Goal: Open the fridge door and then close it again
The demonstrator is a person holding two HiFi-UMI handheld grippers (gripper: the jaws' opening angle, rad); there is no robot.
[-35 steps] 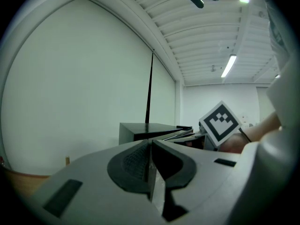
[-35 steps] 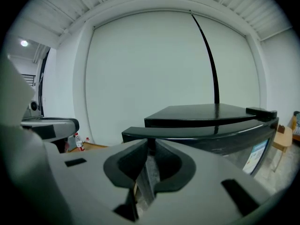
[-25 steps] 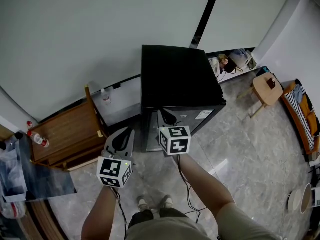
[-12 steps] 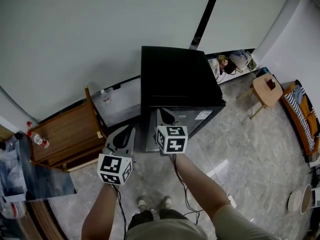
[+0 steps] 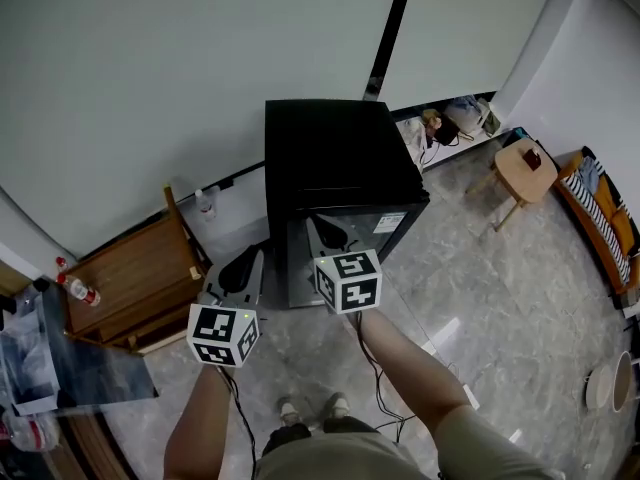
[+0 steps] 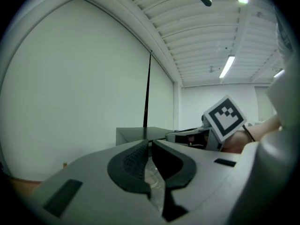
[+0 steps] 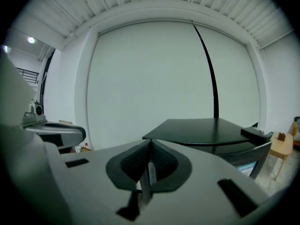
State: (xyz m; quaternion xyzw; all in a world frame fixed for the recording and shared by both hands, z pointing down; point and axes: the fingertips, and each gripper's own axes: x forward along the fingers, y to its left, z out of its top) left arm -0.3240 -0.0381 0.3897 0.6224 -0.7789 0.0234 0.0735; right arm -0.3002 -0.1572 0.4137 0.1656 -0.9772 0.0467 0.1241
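**Both jaws closed and empty in front of the fridge, door shut**

I stood on the grey stone floor (image 5: pixel 480 298), facing the black fridge (image 5: pixel 335 153), which stood against the white wall (image 5: pixel 150 88). Its door (image 5: pixel 395 230) faced me and lay flush with the cabinet, shut.

Left gripper (image 5: pixel 254 260): held to the left of the fridge front, near its left edge, apart from it as far as the head view showed. In the left gripper view the jaws (image 6: pixel 150 142) were together at the tips, with nothing between the pads. The fridge top (image 6: pixel 136 134) showed just beyond them.

Right gripper (image 5: pixel 320 224): held up in front of the door, in its upper left part. I could not tell from the head view whether it touched the door. In the right gripper view the jaws (image 7: pixel 150 142) were fully together and held nothing. The fridge top (image 7: pixel 206 128) lay ahead and to the right of them.

A wooden stool (image 5: pixel 525 171) stood well to the right of the fridge, and a clear bottle (image 5: pixel 205 205) stood on the floor by the wall to its left.
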